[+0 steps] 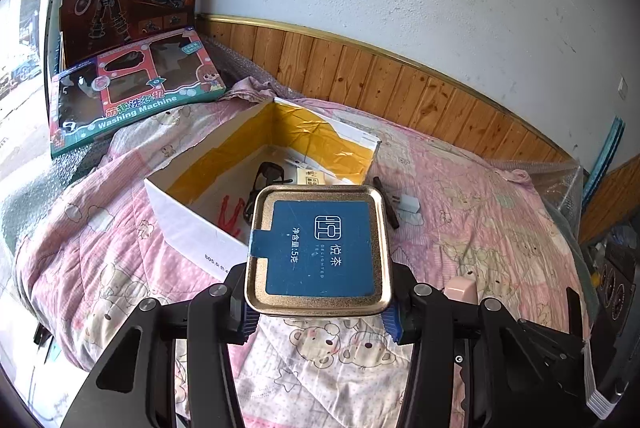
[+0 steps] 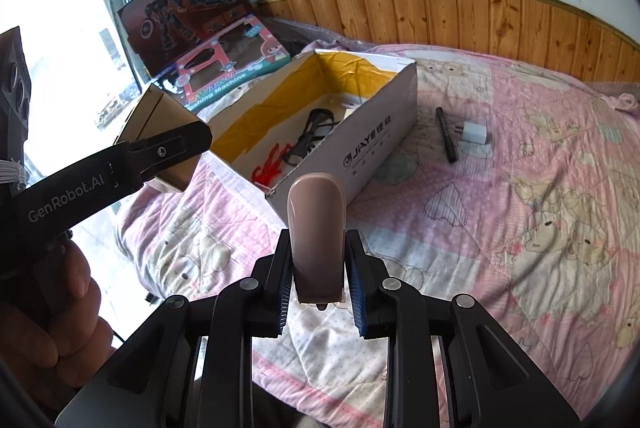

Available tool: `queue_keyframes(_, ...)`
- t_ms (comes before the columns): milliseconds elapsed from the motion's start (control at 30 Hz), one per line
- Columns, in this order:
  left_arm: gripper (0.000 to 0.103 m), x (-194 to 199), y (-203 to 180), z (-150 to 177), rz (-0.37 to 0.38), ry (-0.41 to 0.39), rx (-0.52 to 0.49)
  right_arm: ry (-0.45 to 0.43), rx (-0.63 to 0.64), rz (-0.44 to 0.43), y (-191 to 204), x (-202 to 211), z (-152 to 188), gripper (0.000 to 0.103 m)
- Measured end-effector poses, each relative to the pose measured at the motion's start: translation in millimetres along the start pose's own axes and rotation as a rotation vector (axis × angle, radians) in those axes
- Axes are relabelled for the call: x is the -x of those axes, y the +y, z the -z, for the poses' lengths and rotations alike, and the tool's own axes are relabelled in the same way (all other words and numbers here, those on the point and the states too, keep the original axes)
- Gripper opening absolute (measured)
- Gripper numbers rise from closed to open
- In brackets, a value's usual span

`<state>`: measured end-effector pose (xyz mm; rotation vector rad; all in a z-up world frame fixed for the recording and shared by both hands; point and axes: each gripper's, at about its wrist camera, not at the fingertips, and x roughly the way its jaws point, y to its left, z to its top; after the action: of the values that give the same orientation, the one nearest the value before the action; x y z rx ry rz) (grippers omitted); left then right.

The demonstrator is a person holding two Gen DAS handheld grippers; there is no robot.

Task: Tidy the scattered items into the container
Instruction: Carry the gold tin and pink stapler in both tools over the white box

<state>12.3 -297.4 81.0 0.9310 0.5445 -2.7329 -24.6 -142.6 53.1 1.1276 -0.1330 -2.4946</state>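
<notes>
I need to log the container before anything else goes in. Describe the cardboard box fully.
The cardboard box is an open-topped, oblong carton, white outside with grey printed lettering on its long side and yellow lining on its inner walls. It lies flat on the pink quilt, one top edge torn and ragged. Inside lie dark glasses, something red and some small pale items. The black pen and white charger lie outside it.

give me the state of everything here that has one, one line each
left claw: shut on the tea tin
tea tin: held, lid on
right claw: shut on the pink case
pink case: held upright
cardboard box: open, glasses inside
pen: lying on blanket
charger: lying on blanket
</notes>
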Motion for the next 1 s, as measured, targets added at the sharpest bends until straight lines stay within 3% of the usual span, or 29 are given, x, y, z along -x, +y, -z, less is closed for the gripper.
queue_keyframes(1000, 0.049, -44, 48, -59, -0.026, 0.006, 0.072, -0.019, 0.060, -0.072, 14, -43, -73, 0.026)
